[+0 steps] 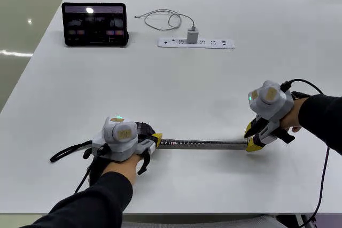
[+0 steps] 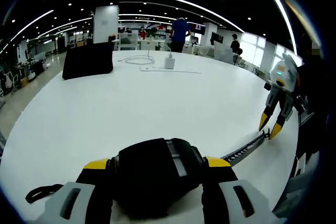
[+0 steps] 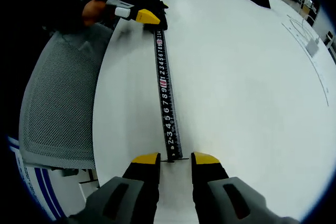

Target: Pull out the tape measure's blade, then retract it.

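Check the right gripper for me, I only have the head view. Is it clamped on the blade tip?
Observer: It doesn't look clamped. In the right gripper view the blade tip lies between the jaws of the right gripper, with a gap on each side.
Operator: Is the left one holding the case?
Observer: Yes. In the left gripper view the left gripper has both jaws against the black case.
Operator: Blade twisted?
Observer: No. The blade lies flat on the table, printed numbers facing up.
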Motion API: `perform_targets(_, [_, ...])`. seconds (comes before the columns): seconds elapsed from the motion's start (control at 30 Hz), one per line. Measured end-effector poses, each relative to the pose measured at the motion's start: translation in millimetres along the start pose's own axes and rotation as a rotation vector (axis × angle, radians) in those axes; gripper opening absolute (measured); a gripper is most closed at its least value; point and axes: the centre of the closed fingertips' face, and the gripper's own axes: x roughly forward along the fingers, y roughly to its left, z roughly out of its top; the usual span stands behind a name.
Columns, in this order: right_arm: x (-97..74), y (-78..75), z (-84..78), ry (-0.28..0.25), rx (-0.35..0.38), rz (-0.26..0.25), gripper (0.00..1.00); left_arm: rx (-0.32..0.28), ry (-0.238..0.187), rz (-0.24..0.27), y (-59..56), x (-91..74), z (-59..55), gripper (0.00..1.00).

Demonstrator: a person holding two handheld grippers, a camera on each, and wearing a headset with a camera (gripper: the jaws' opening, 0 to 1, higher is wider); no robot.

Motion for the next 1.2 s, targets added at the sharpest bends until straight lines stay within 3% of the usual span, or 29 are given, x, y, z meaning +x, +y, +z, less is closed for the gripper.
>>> perform_targets(0.03, [1.4,5.6,-2.6,0.021,-0.047,0.033,0.17,0.0,0.0,0.0,0.2,0.2,-0.1,0.65])
perform_targets(0.07, [0.6,0.9,0.0,0.024,-0.113,0.007,0.17,0.001,0.001,0.0,0.3,0.2,-0.2,0.65])
perform_targets(0.1, [0.4,3.0,0.0,0.025,-0.054,0.018,0.17,0.002,0.001,0.0,0.4,0.3,-0.1,0.65])
perform_targets(0.17, [-1.6,4.3,-4.6,0.057,-0.101,0.036,0.17,0.003,0.003,-0.001,0.4,0.2,-0.2,0.65])
perform_targets(0.23, [-2.2,1.8,-6.8,0.06,-0.101,0.041,0.18,0.005,0.002,-0.003,0.5,0.4,-0.3,0.65])
perform_targets(0.3, [-4.3,-2.0,-6.8,0.057,-0.09,0.037,0.17,0.006,0.001,-0.004,0.6,0.8,-0.5,0.65])
perform_targets(0.37, [-2.8,-4.5,-3.2,0.022,-0.049,0.047,0.17,0.005,0.001,-0.005,0.5,0.9,-0.7,0.65])
perform_targets(0.53, [0.1,1.5,-4.1,0.034,-0.041,0.064,0.16,0.005,0.006,-0.008,0.3,0.9,-1.2,0.65])
perform_targets(0.63, [-0.3,5.8,-5.4,0.047,-0.049,0.057,0.15,0.007,0.004,-0.005,0.3,0.7,-1.1,0.65])
perform_targets(0.8, [0.8,-1.2,-7.5,0.078,-0.102,-0.027,0.15,0.011,0.0,-0.002,0.4,0.8,-0.9,0.65])
perform_targets(1.0, [0.3,-6.4,-11.1,0.029,-0.08,-0.056,0.14,0.015,0.011,-0.003,0.4,0.6,-2.3,0.65])
perform_targets(1.2, [5.2,-0.9,-0.2,0.005,-0.079,-0.07,0.13,0.021,0.011,-0.006,0.5,1.3,-2.4,0.65])
